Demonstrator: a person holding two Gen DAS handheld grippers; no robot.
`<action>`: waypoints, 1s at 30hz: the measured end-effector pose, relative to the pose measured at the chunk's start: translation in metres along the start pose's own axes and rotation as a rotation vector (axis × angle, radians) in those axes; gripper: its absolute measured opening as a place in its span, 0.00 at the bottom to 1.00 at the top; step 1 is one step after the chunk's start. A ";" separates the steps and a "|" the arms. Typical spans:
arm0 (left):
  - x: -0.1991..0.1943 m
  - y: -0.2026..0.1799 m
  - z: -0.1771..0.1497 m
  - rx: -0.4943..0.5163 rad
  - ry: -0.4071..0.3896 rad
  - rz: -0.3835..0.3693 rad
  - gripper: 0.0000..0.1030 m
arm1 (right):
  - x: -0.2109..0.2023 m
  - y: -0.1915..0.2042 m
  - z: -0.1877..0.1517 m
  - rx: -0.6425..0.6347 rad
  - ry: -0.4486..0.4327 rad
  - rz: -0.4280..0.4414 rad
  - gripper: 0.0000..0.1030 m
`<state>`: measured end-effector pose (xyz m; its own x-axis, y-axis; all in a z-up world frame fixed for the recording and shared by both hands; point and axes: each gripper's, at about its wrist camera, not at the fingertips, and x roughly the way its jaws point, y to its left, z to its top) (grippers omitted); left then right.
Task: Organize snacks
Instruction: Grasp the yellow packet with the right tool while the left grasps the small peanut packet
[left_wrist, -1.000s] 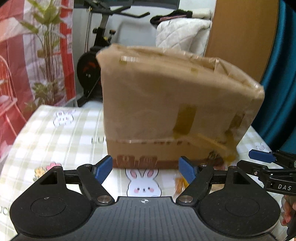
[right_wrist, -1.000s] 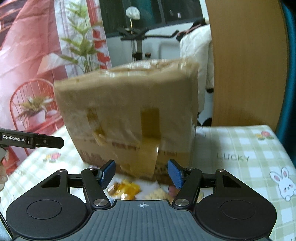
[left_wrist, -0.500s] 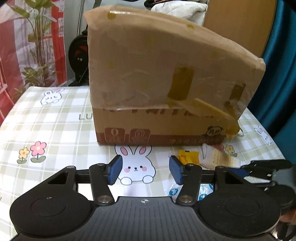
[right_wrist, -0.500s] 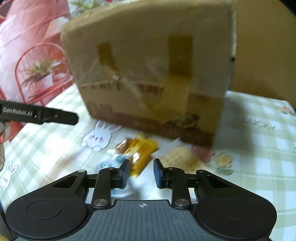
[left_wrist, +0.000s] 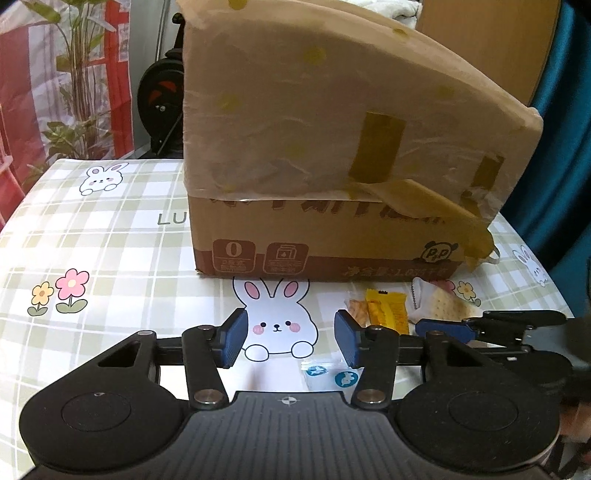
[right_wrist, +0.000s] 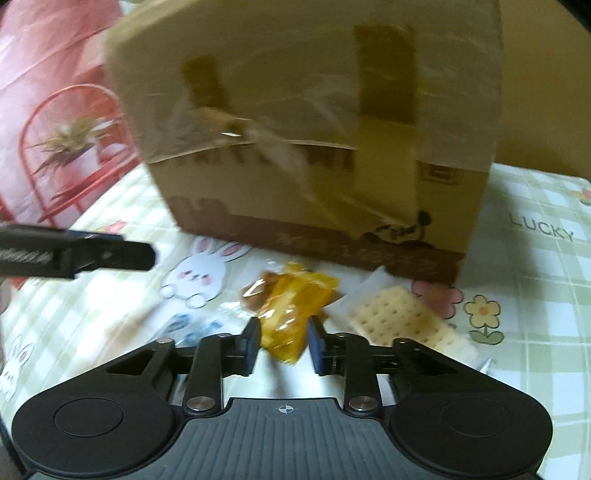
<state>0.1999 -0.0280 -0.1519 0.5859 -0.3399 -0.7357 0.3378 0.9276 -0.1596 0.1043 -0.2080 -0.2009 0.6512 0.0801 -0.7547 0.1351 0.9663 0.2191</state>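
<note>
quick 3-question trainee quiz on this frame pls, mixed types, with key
1. True or false: the right gripper is shut on the yellow snack pack.
2. Which lies nearest the cardboard box, to the right of the yellow pack in the right wrist view? A) cracker pack B) blue-printed clear packet C) banana
3. Fill in: the left gripper is ____, with nothing between its pads.

Key:
1. True
2. A, the cracker pack; the blue-printed clear packet lies nearer the left gripper.
3. open
</note>
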 end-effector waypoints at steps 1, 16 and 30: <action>0.001 0.001 0.000 -0.005 0.000 -0.001 0.53 | 0.004 -0.004 0.002 0.012 0.011 0.003 0.29; 0.014 0.010 -0.004 -0.032 0.021 0.004 0.51 | 0.039 0.006 0.018 0.022 -0.006 -0.062 0.39; 0.047 -0.018 -0.002 0.038 0.051 -0.057 0.51 | 0.007 -0.010 -0.018 -0.071 -0.066 -0.075 0.29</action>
<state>0.2197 -0.0603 -0.1850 0.5267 -0.3825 -0.7591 0.3973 0.9002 -0.1780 0.0941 -0.2124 -0.2196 0.6896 -0.0074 -0.7242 0.1336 0.9841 0.1171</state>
